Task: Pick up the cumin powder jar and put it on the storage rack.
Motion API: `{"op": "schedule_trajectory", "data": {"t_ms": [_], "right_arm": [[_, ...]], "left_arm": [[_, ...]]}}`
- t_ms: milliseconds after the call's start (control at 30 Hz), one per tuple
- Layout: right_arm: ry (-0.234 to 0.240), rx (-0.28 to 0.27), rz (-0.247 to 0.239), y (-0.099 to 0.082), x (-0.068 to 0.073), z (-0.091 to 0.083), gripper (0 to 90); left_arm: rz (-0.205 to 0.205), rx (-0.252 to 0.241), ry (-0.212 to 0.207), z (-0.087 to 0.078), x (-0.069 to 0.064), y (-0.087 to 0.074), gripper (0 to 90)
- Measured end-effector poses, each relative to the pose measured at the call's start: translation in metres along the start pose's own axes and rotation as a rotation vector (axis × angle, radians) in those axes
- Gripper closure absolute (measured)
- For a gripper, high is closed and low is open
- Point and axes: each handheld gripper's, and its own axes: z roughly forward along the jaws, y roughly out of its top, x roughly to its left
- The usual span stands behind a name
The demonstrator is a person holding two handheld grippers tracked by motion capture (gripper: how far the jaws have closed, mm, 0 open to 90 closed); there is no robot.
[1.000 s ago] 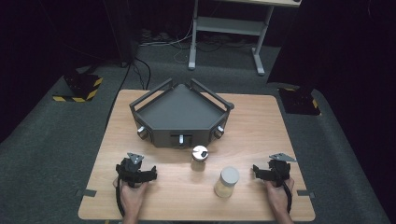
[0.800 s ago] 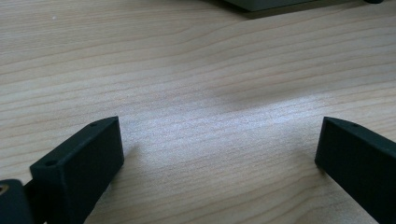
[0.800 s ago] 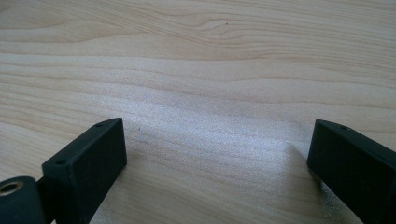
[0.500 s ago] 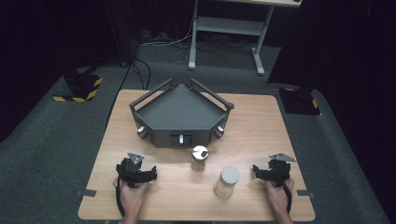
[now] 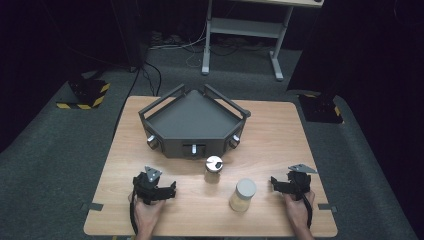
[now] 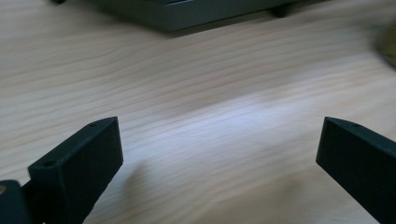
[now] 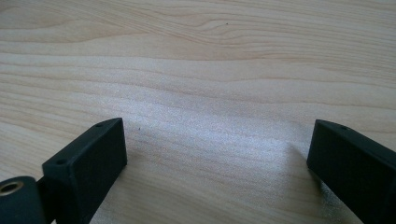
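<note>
My left gripper (image 5: 153,182) rests on the wooden table (image 5: 270,130) at the front left, held by a hand. Its jaws stand wide apart over bare wood (image 6: 219,154). At the front right, my right gripper (image 5: 292,181) sits the same way, open with nothing between its jaws (image 7: 217,158). Between the two stand a small jar with a shiny lid (image 5: 214,169) and, nearer the front, a larger jar with a grey lid (image 5: 243,195) and pale contents. Neither gripper touches a jar.
A dark grey three-cornered box (image 5: 192,125) with raised corner bars and knobs on its front stands at the middle back of the table; its lower edge (image 6: 187,14) shows in the left gripper view. Beyond the table are dark floor, cables and a desk frame (image 5: 245,25).
My left gripper has edged slightly to the right. The right gripper and both jars have kept still.
</note>
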Motion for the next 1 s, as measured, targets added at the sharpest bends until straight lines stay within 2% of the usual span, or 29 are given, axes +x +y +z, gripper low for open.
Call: {"op": "schedule_trajectory", "data": {"t_ms": [33, 167, 300, 333, 433, 633, 767, 1000], "right_arm": [[0.000, 0.000, 0.000, 0.000, 0.000, 0.000, 4.2], [0.000, 0.000, 0.000, 0.000, 0.000, 0.000, 4.3], [0.000, 0.000, 0.000, 0.000, 0.000, 0.000, 4.3], [0.000, 0.000, 0.000, 0.000, 0.000, 0.000, 4.4], [0.000, -0.001, -0.001, 0.000, 0.000, 0.000, 4.4], [0.000, -0.001, -0.001, 0.000, 0.000, 0.000, 4.4], [0.000, -0.001, -0.001, 0.000, 0.000, 0.000, 4.5], [0.001, -0.001, -0.002, 0.000, 0.000, 0.000, 4.5]], "left_arm": [[0.025, -0.011, -0.018, -0.001, -0.005, 0.001, 0.5], [0.073, -0.057, -0.083, -0.006, -0.016, 0.005, 0.5], [0.104, -0.093, -0.146, -0.009, -0.023, 0.011, 0.5], [0.104, -0.093, -0.146, -0.009, -0.023, 0.011, 0.5], [0.127, -0.126, -0.192, -0.009, -0.029, 0.016, 0.5], [0.156, -0.147, -0.234, -0.007, -0.035, 0.024, 0.5], [0.162, -0.149, -0.254, -0.004, -0.038, 0.028, 0.5], [0.187, -0.145, -0.267, 0.001, -0.043, 0.038, 0.8]]}}
